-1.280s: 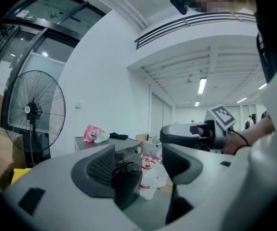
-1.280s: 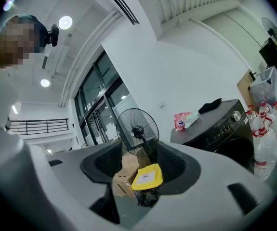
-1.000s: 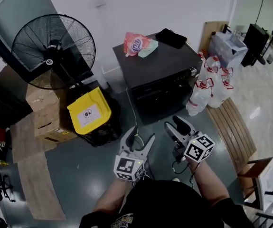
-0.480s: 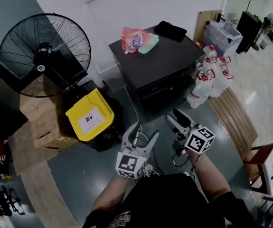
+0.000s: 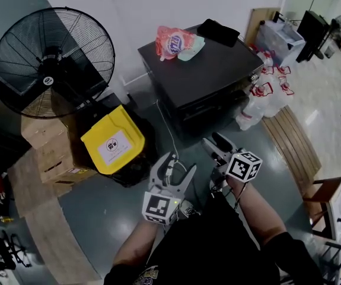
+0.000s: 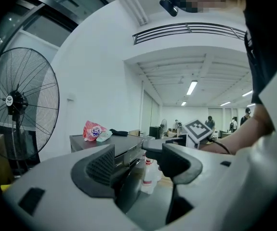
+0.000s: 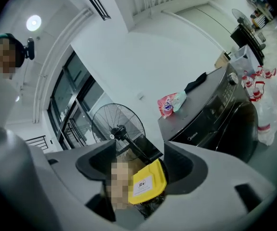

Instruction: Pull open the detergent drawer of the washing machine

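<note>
At the far left a large black pedestal fan (image 5: 51, 58) stands against the wall, with stacked cardboard boxes (image 5: 50, 156) below it and a bin with a yellow lid (image 5: 112, 140) just beside them on the grey floor (image 5: 99, 209).

Next comes the left hand-held gripper (image 5: 173, 170), held low in front of the person. Its jaws stand apart with nothing between them; its own view looks past them at the front corner of the machine and the floor.

The washing machine (image 5: 206, 76) – dark, boxy, its back to the white wall – sits in the middle, ahead of both hand-held grippers and well apart from them. A pink bag (image 5: 171, 42) and a black cloth (image 5: 217, 31) lie on its top. Its front panel looks flush, with nothing standing out of it; the detergent drawer itself cannot be picked out in the dark band along the top of that front.

The right hand-held gripper (image 5: 216, 144) points toward the machine's front – its jaws are opening, and nothing sits between them.

To the right, clear plastic jugs with red labels (image 5: 264, 97) crowd the machine's side, and a slatted wooden board (image 5: 292, 150) lies on the floor just beside them.
</note>
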Demonstrator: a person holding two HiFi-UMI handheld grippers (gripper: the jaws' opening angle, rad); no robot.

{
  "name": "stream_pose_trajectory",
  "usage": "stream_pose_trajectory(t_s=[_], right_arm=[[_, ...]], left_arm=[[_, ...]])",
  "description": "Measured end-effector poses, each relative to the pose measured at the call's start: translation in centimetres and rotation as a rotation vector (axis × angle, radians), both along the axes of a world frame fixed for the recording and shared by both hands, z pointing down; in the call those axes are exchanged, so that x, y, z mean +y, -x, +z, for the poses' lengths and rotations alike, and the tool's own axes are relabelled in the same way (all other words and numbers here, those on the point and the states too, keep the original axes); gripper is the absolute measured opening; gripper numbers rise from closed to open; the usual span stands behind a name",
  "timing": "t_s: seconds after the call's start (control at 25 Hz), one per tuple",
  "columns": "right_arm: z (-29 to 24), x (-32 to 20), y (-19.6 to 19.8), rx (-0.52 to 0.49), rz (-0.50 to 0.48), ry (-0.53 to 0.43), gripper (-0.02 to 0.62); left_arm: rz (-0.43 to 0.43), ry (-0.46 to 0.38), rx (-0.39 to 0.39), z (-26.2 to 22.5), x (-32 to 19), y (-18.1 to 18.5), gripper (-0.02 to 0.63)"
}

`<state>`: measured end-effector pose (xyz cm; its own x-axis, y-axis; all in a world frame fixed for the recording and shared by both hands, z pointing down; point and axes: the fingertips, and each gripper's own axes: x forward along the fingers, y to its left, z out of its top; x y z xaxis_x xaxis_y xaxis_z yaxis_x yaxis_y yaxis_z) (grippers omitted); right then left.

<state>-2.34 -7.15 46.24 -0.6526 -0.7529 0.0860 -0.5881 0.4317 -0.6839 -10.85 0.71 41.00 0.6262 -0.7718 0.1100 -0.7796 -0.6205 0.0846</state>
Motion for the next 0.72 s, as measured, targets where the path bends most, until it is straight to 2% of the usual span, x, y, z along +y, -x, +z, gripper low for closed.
stream_pose_trajectory(t_s=[0.24,0.52,0.72], right_arm=[[3.3,-4.0,-0.1,-0.084,0.006,0.098,0.354],[8.2,-9.6,-0.5,-0.261,0.043,0.291,0.408],[11.8,-13.2,-1.1,-0.323,0.053,0.358,0.435]], left_arm=[[-0.046,0.010,-0.017,1.0,-2.6,0.7,0.279],[-0.091,0.025,-0.049,1.5,-6.5,0.8,0.279],[-0.115,0.052,-0.061,2.4,-9.4,0.4,0.279]])
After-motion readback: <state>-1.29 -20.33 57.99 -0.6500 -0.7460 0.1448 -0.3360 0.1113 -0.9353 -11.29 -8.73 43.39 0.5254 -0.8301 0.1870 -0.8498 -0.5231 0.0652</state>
